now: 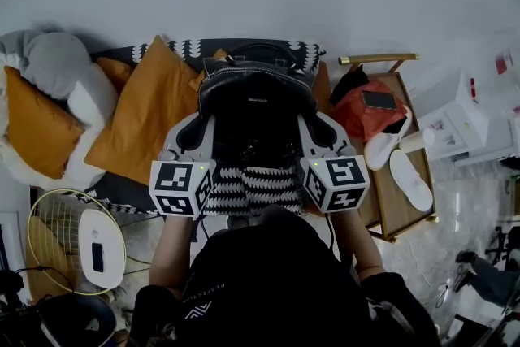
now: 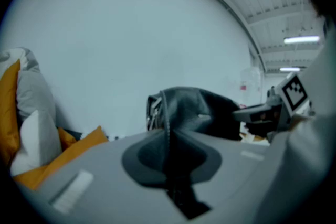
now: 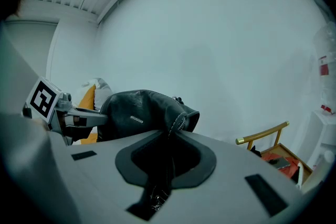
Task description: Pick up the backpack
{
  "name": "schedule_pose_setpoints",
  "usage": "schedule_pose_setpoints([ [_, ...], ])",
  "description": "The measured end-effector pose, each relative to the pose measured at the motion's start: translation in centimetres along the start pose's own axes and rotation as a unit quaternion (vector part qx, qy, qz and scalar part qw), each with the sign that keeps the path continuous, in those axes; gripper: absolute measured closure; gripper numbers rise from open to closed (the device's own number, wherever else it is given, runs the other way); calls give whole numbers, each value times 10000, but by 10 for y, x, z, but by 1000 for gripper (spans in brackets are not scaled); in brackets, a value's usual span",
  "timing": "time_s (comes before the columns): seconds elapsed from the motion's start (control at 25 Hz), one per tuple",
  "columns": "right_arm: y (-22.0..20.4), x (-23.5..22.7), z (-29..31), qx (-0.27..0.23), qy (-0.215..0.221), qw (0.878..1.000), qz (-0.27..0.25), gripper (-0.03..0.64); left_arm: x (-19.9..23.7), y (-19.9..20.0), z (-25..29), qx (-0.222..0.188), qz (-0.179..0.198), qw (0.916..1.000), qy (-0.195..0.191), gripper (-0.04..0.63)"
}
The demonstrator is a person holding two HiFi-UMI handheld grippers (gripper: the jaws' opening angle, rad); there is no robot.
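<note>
A black leather backpack (image 1: pixel 253 97) hangs upright between my two grippers, above a sofa with a black-and-white patterned throw (image 1: pixel 244 189). My left gripper (image 1: pixel 199 128) is shut on the bag's left side seam. My right gripper (image 1: pixel 314 128) is shut on its right side seam. In the left gripper view the backpack (image 2: pixel 195 108) rises past the jaws, and the left gripper (image 2: pixel 169 140) pinches a stitched edge. The right gripper view shows the backpack (image 3: pixel 137 112) with its stitched seam pinched in the right gripper (image 3: pixel 170 143). The bag's top handle (image 1: pixel 262 51) stands free.
Orange cushions (image 1: pixel 150 106) and a grey-and-white pillow (image 1: pixel 61 69) lie left of the bag. A wooden chair (image 1: pixel 402 175) at right holds a red bag (image 1: pixel 370 114) and white slippers (image 1: pixel 410 179). A floor fan (image 1: pixel 77 244) stands lower left, white boxes (image 1: pixel 455 114) far right.
</note>
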State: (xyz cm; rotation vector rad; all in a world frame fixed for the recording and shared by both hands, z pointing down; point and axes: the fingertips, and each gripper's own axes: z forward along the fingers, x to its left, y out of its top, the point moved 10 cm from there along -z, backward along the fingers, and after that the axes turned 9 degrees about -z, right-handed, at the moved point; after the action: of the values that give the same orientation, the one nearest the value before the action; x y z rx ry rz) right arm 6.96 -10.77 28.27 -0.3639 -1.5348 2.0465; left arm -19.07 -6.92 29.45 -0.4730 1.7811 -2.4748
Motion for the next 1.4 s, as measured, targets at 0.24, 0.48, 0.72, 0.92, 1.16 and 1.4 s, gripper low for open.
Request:
schedule_pose_setpoints([
  [0.24,7,6,-6,-82,12,10000,-31,588,-2,4,-13,-130,-55,9999,50,557],
  [0.48,9,14,-12,-169,-36,9998,-30,588,-2,4,-24,-183,-69,9998,48,557],
  [0.72,7,19,-18,-253,-51,9997,2,588,-4,4,-32,-230,-10,9997,46,557],
  [0.92,8,20,-20,-288,-43,9996,34,588,-5,4,-37,-228,-4,9997,32,557],
  [1.16,9,22,-22,-299,7,9995,30,588,-5,4,-39,-245,8,9997,45,557],
  [1.4,5,22,-21,-229,35,9997,19,588,-5,-1,-39,-182,-36,9998,52,557],
])
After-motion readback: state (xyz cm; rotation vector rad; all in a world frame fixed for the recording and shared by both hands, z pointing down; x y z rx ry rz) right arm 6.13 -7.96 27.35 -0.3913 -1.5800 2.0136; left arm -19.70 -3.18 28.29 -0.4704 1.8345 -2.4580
